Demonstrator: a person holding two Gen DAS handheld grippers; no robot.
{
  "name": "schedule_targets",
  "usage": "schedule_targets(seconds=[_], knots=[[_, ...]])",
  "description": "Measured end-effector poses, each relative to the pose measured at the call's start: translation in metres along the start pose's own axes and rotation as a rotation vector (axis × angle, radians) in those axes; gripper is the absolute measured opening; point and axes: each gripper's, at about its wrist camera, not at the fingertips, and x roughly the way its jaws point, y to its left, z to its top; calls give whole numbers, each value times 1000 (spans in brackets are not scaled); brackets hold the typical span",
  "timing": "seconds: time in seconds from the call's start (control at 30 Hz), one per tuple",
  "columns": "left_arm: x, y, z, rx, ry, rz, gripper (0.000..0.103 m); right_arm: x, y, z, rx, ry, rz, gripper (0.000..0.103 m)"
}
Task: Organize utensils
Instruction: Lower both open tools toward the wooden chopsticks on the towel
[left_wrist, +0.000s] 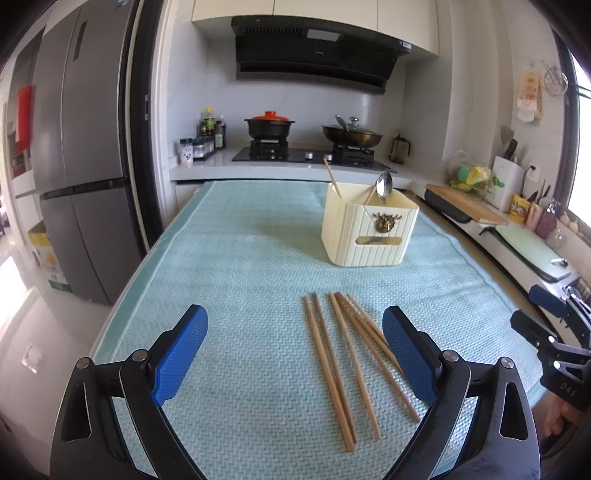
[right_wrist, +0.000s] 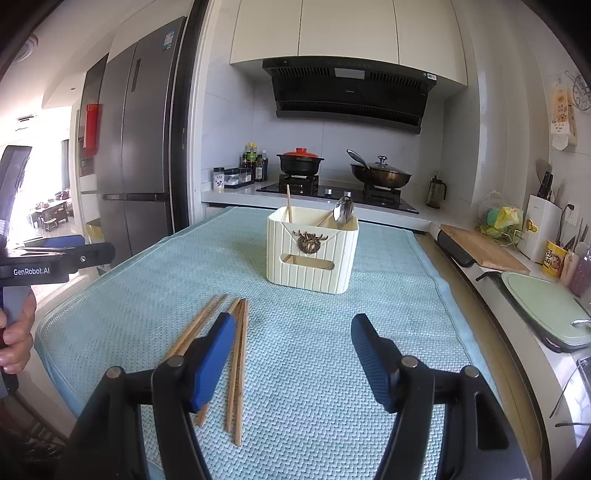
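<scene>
Several wooden chopsticks (left_wrist: 343, 362) lie loose on the light blue mat (left_wrist: 240, 266), just left of my left gripper's right finger; they also show in the right wrist view (right_wrist: 236, 354) beside my right gripper's left finger. A cream utensil holder (left_wrist: 369, 230) stands further back on the mat, with one chopstick (left_wrist: 331, 176) and a metal spoon (left_wrist: 384, 184) upright in it; it also shows in the right wrist view (right_wrist: 312, 251). My left gripper (left_wrist: 295, 354) is open and empty above the mat. My right gripper (right_wrist: 293, 354) is open and empty.
A stove counter behind the mat holds a black pot with a red lid (left_wrist: 269, 127) and a wok (left_wrist: 351, 134). A grey fridge (left_wrist: 85, 155) stands at the left. A wooden cutting board (left_wrist: 465, 203) and a green tray (right_wrist: 546, 306) lie on the right counter.
</scene>
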Motion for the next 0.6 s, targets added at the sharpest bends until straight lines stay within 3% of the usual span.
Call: schedule_targets(seconds=[0.6], knots=[[6, 5, -10, -22, 27, 18, 96, 5, 7, -2, -7, 8, 9, 67]])
